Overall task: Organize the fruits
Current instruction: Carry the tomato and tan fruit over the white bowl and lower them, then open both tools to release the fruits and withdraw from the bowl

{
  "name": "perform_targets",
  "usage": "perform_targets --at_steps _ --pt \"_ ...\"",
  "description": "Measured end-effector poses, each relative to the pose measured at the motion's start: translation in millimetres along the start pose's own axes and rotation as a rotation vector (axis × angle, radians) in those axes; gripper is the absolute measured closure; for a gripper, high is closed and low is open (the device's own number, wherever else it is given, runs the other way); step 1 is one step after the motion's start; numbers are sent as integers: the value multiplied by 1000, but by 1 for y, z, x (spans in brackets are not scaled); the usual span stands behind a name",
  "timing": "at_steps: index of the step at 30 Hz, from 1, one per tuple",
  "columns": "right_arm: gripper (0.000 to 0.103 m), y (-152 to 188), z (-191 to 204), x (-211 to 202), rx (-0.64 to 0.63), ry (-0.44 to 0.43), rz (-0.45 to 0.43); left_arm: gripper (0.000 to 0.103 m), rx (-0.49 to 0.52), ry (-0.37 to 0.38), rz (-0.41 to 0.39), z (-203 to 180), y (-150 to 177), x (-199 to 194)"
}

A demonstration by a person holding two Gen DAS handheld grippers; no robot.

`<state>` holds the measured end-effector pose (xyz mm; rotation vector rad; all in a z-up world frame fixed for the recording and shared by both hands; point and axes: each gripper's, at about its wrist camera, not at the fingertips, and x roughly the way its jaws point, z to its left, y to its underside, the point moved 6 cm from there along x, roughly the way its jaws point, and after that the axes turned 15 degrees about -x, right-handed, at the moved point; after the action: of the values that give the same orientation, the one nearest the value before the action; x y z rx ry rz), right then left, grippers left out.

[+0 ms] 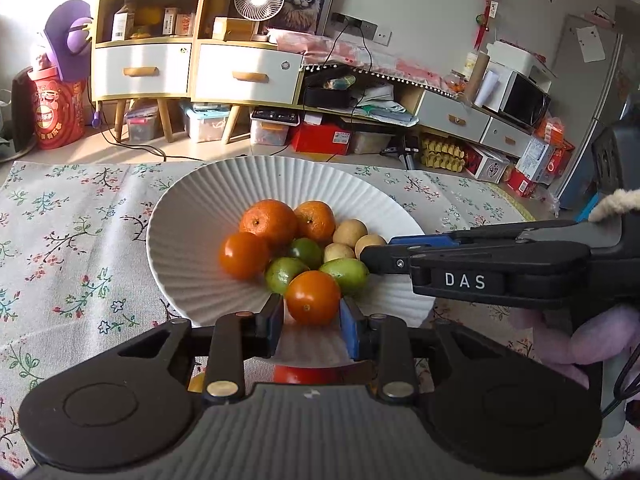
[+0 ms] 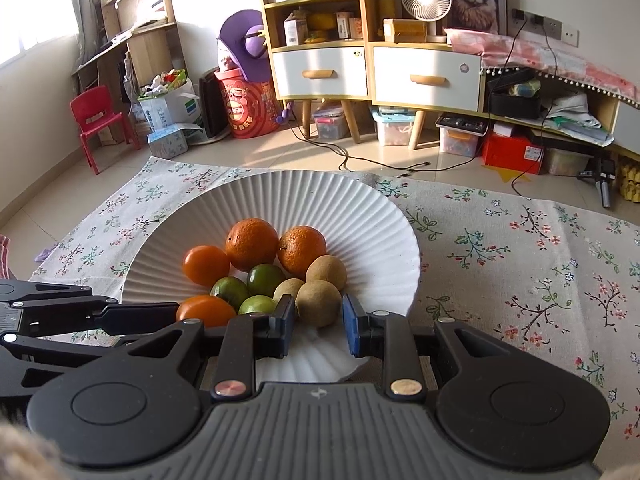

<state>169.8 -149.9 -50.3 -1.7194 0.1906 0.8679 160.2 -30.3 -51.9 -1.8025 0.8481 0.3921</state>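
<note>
The white plate (image 1: 192, 216) on the desk holds all fruit. The left gripper (image 1: 312, 320) jaws bracket the near orange fruit (image 1: 313, 298); the right gripper (image 2: 318, 320) jaws bracket a brown fruit (image 2: 319, 303). Neither grip appears fully clenched; contact cannot be confirmed.

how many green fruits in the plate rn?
3, clustered mid-plate in the white ribbed plate: back round green fruit, left one, front one by the right tool. More may hide underneath.
</note>
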Motion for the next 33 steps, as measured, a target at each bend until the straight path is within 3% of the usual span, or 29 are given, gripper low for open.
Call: perform_targets --at_steps 6,13,23,33 --pt "77 -4 0 -8 22 11 -11 73 4 0 -1 2 0 -3" --pt "67 -8 2 -27 -3 39 -31 56 6 -9 -26 -1 -2 -17" --pt "48 5 5 -49 58 60 -37 24 46 -53 -45 -3 3 -42" --pt "24 26 15 -65 37 90 -11 7 44 -145 -53 0 16 -61"
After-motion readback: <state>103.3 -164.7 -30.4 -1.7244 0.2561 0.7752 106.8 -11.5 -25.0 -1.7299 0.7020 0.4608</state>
